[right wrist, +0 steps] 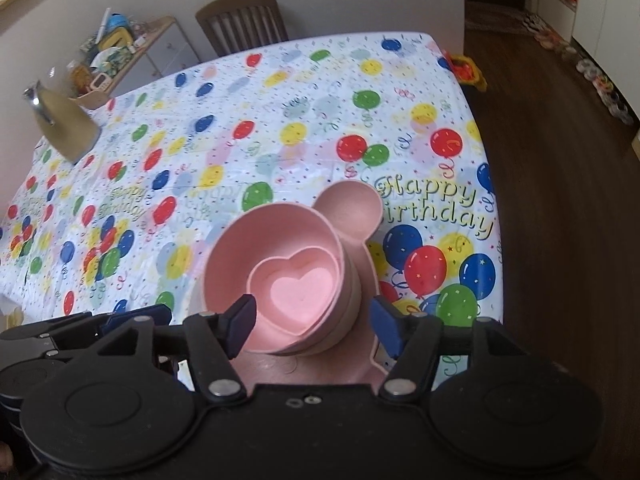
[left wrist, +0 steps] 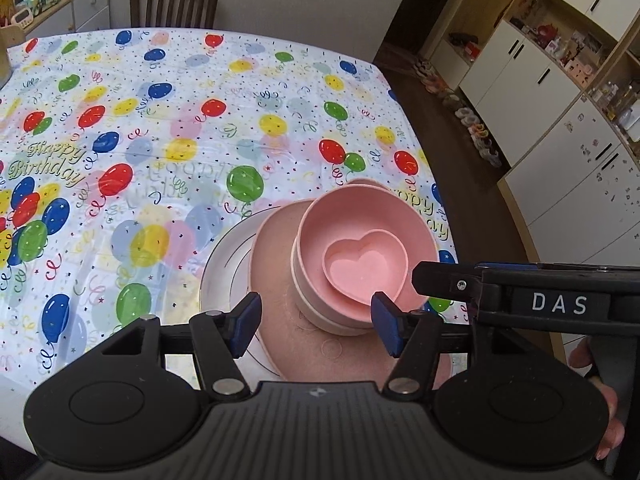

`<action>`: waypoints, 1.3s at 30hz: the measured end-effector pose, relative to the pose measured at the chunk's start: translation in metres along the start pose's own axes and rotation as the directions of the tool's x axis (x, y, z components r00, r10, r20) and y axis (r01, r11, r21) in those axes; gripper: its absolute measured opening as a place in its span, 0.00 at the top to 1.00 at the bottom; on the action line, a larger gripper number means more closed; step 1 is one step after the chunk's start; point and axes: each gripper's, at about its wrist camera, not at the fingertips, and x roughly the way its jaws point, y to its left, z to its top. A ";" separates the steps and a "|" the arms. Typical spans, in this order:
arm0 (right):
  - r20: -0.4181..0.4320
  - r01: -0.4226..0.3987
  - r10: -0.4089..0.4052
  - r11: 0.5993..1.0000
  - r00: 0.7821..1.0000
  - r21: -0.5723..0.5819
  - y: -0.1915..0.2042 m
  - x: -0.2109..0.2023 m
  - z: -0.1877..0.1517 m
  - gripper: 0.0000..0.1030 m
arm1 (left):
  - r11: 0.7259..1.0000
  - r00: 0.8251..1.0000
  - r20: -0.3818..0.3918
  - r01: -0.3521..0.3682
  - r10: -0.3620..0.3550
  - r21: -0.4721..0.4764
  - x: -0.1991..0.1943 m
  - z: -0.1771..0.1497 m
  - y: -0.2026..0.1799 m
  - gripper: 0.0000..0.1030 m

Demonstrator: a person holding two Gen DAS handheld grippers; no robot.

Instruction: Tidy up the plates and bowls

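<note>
Pink stack sitting lower centre-right in the left wrist view: heart-shaped bowl (left wrist: pixel 366 266) nested inside a round pink bowl (left wrist: pixel 320 220), which looks stacked on another cream-ish bowl (left wrist: pixel 308 300) underneath. All of that parked on a pink eared plate (left wrist: pixel 276 256), and that in turn on a white plate (left wrist: pixel 228 256) peeking out on the left of it. Same pile dead centre-low in the right wrist view: heart bowl (right wrist: pixel 300 284), round bowl (right wrist: pixel 236 260), plate's ear (right wrist: pixel 352 208) poking out toward upper right.

Left gripper (left wrist: pixel 318 322) spread wide, blue pads either side of the stack's near edge, nothing pinched. Right gripper (right wrist: pixel 316 326) spread wide too, hovering just over the near rim, pinching nothing. Also visible at right of the left view (left wrist: pixel 520 292), close beside the bowls.

Room-wise: stack close to the right edge of the balloon tablecloth (left wrist: pixel 160 128), floor dropping off just beyond. Huge open stretch of cloth toward upper left and centre in both views. Only a kettle-like jug (right wrist: pixel 64 128) at far upper left of the right view, well apart. Wooden chair (left wrist: pixel 175 0) at the far edge, top of frame.
</note>
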 end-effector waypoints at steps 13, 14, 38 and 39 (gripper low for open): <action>0.174 -0.003 0.012 0.998 0.985 -0.055 0.041 -0.039 -0.025 0.15 | 0.998 0.995 0.099 0.021 -0.026 0.056 -0.048 -0.015 0.027 0.24; 0.191 -0.003 0.015 0.998 0.982 -0.062 0.044 -0.042 -0.027 0.13 | 0.998 0.994 0.108 0.025 -0.031 0.059 -0.051 -0.016 0.029 0.24; 0.464 0.069 -0.033 0.996 0.885 -0.060 0.053 -0.079 -0.089 0.00 | 0.997 0.972 0.234 0.012 -0.030 0.077 -0.091 -0.046 0.046 0.00; 0.470 0.070 -0.037 0.996 0.882 -0.052 0.054 -0.082 -0.093 0.00 | 0.997 0.972 0.233 0.015 -0.032 0.074 -0.092 -0.048 0.046 0.00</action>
